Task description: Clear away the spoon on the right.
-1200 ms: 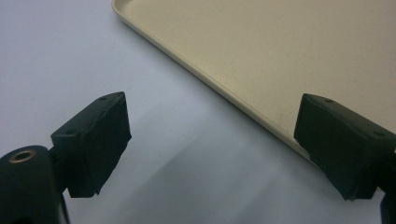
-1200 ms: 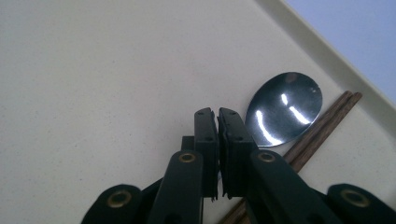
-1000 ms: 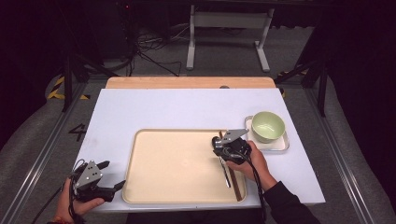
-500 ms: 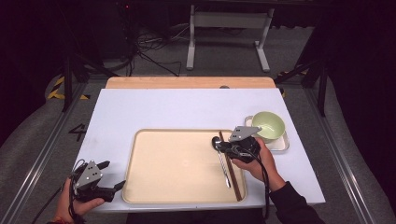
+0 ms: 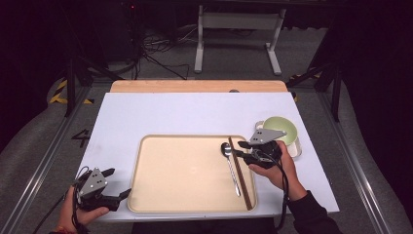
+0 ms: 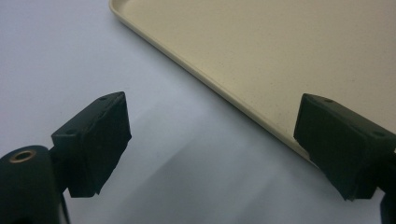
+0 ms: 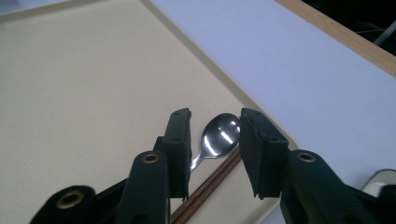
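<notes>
A beige tray (image 5: 190,170) lies at the table's front. On its right side a metal spoon (image 5: 230,163) lies beside a pair of dark brown chopsticks (image 5: 241,173). My right gripper (image 5: 242,149) hovers at the tray's right edge, just above the chopsticks' far end. Its jaws have just been opening and hold nothing. In the right gripper view the spoon's bowl (image 7: 219,137) and the chopsticks (image 7: 210,184) lie on the tray (image 7: 93,93) below the gap of the right gripper (image 7: 215,126). My left gripper (image 5: 118,181) rests open at the tray's front left corner, its jaws wide in the left gripper view (image 6: 212,135) over the tray rim (image 6: 243,98).
A green bowl (image 5: 282,129) sits on a small white dish (image 5: 295,148) just right of the right gripper. A wooden strip (image 5: 195,86) runs along the white table's far edge. A metal stand (image 5: 234,34) is on the floor beyond.
The right gripper has lifted and drawn back to the right, off the tray's middle, and its jaws have parted. The chopsticks now lie free beside the spoon. The left gripper has stayed still.
</notes>
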`<state>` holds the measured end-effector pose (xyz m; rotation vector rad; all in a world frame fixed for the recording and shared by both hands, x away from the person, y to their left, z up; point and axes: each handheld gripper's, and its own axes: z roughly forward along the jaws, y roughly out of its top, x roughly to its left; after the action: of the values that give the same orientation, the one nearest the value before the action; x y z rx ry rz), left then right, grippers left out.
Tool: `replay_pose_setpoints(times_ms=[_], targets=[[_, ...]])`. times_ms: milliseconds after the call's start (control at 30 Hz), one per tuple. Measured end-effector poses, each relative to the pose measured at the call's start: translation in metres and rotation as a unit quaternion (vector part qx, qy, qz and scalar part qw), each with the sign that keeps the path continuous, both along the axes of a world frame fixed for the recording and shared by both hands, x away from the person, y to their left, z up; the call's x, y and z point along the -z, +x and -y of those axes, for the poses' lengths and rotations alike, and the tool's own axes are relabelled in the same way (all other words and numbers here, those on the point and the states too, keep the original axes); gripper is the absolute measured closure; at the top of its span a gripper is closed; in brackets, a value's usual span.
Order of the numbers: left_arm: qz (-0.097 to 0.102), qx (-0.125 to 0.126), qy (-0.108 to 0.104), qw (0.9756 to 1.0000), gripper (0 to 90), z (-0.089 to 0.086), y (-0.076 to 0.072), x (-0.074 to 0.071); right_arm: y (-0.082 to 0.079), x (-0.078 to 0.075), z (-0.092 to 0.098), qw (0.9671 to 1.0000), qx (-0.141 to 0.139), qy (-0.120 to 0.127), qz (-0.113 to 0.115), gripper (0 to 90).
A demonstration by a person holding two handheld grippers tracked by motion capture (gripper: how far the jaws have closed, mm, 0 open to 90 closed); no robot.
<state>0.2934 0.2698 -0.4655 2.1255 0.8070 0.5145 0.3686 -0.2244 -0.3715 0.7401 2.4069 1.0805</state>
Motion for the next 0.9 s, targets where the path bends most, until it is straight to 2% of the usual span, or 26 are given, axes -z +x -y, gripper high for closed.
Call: replay_pose_setpoints(times_ms=[200,300,433,567,667,800,900], targets=[[-0.001,0.000,-0.001,1.0000,11.8,0.000,0.000,0.001,0.002,-0.009,0.012,0.9994,0.027,0.007,0.019,54.5],[-0.002,0.000,0.000,1.0000,11.8,0.000,0.000,0.001,0.002,-0.011,0.017,0.9991,0.035,0.009,0.021,52.1],[-0.003,0.000,0.001,1.0000,11.8,0.000,0.000,0.001,0.004,-0.015,0.030,0.9974,0.064,0.017,0.030,45.2],[-0.002,0.001,0.002,1.0000,11.8,0.000,0.000,0.001,0.006,-0.018,0.042,0.9936,0.099,0.026,0.048,38.8],[-0.004,0.001,0.002,1.0000,11.9,0.000,0.000,0.001,0.007,-0.020,0.052,0.9910,0.120,0.030,0.052,36.3],[-0.003,0.000,0.004,1.0000,11.9,0.000,0.000,0.001,0.009,-0.022,0.065,0.9863,0.151,0.020,0.064,33.8],[-0.003,0.001,0.004,1.0000,11.9,0.000,0.000,0.001,0.012,-0.023,0.073,0.9835,0.168,0.026,0.063,31.9]])
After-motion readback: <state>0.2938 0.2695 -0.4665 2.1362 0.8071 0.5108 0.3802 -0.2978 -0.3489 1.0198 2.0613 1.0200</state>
